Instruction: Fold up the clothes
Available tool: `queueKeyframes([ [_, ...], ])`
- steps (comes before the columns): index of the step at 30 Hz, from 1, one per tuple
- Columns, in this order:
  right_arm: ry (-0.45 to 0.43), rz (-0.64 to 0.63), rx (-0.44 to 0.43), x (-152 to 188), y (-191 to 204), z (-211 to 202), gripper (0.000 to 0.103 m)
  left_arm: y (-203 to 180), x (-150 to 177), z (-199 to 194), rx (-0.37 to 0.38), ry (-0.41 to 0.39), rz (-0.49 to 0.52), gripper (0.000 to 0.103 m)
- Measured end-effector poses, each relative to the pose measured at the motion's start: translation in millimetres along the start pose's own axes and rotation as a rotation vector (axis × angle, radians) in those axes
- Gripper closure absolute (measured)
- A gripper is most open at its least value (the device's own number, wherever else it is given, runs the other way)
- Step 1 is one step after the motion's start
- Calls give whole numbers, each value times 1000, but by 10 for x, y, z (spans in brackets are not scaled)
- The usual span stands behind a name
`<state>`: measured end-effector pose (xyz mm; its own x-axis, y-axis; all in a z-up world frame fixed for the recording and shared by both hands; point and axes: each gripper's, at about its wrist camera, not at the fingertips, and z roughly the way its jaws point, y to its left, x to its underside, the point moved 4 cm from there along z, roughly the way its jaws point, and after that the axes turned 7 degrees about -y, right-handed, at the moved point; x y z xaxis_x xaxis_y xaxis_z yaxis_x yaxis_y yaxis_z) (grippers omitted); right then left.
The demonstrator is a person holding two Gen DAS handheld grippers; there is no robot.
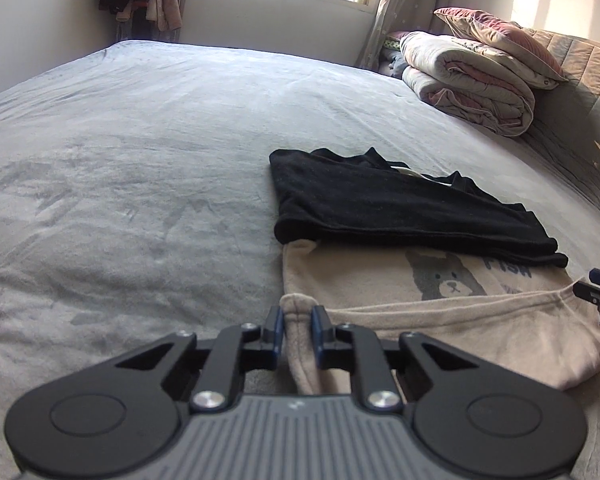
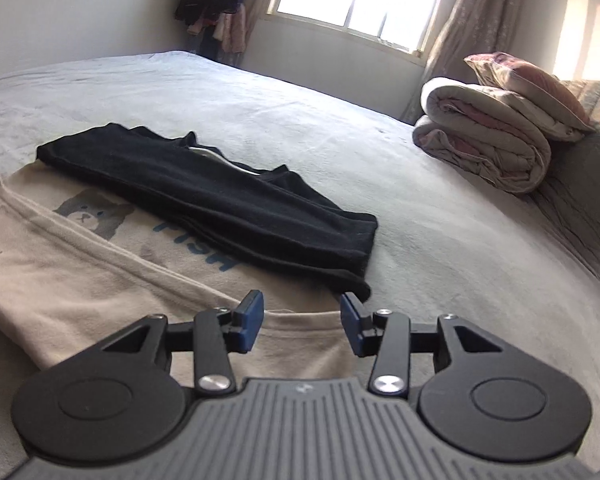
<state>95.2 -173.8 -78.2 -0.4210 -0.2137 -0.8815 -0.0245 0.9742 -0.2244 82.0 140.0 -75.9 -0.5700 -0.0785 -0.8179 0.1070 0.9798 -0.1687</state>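
Left tool (image 1: 298, 330) pinches beige shirt (image 1: 440, 320) edge; bed (image 1: 120, 160) bare leftward

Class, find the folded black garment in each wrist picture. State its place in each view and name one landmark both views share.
Left wrist view: the black garment lies right of centre, its near part over the beige bear-print garment.
Right wrist view: the black garment lies left of centre, running diagonally over the beige bear-print garment.
Shared landmark: the rolled quilt at the bed's far right.
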Motion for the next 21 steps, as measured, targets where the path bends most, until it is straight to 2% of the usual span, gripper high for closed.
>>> queueKeyframes([
  [3, 46, 102, 4, 78, -169, 69, 57, 2, -14, -10, -5, -14, 0, 89],
  [4, 63, 135, -2, 106, -215, 99, 62, 0, -26, -18, -7, -23, -1, 90],
  [5, 65, 166, -17, 123, -242, 110, 90, -2, -43, -32, -8, -37, -3, 91],
  [6, 59, 183, -28, 120, -254, 103, 97, -4, -74, -57, -8, -60, -5, 91],
  [9, -20, 194, 0, 47, -277, 18, 97, -24, -217, -147, -10, -144, -2, 91],
  [12, -81, 177, 45, -26, -293, -29, 97, -56, -320, -141, -25, -185, 19, 91],
  [16, -79, 198, 62, -81, -359, 67, 97, -56, -380, 48, -30, -157, 19, 91],
  [21, -3, 172, 55, 14, -338, 322, 97, -43, -330, 346, -45, -89, 18, 91],
])
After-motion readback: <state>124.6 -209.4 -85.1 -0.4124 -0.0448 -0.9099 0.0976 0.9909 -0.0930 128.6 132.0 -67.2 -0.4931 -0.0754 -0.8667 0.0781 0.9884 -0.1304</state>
